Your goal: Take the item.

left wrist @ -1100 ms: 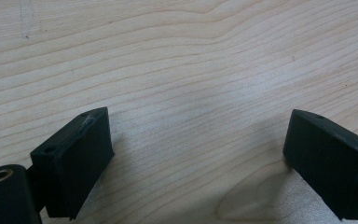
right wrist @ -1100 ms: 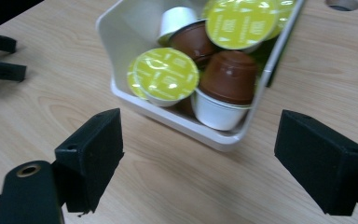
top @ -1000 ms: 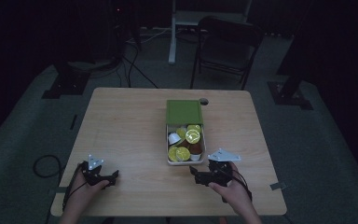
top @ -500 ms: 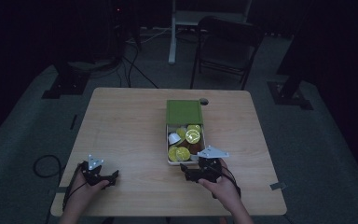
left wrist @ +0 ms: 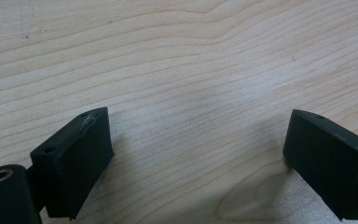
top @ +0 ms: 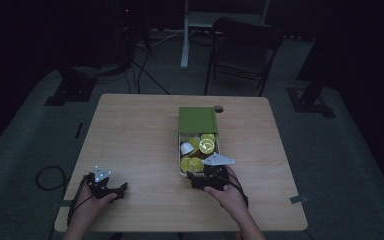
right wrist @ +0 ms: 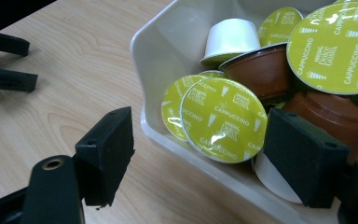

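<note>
light wood desk (top: 140, 135) carries a white tray (right wrist: 168, 51) of green-lidded coffee capsules, its green lid (top: 197, 120) lying at the far end. the right gripper (right wrist: 200, 154) sits at the tray's near corner, jaws apart and just closing, one outside the wall and one inside beside the nearest capsule (right wrist: 223, 119), which leans on the rim between them, not yet pressed. the left gripper (left wrist: 196, 158) rests open on bare desk, well apart from the tray.
</note>
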A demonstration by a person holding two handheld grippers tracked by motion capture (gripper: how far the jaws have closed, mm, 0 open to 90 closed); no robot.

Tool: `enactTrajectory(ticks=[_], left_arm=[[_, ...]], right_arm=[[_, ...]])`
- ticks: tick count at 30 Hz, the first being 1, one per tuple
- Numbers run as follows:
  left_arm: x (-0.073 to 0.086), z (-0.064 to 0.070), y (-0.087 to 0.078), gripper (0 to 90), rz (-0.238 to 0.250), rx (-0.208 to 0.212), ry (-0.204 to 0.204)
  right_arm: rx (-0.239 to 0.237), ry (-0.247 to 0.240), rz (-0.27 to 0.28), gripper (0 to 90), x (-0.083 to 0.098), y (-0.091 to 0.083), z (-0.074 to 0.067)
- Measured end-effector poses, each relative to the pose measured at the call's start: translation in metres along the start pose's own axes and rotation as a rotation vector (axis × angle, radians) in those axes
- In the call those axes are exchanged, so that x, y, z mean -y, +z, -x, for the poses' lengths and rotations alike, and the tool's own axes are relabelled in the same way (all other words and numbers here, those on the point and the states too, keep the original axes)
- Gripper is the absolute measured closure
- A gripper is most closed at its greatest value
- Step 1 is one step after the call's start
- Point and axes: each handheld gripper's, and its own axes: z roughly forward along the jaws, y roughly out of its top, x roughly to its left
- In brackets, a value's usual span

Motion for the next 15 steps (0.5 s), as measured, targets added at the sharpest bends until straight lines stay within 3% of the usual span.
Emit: enactTrajectory(ticks=[15], left_arm=[[0.000, 0.000, 0.000, 8.6, 0.000, 0.000, 0.000]], right_arm=[[0.044, 0.005, -0.016, 25.4, -0.002, 0.021, -0.001]])
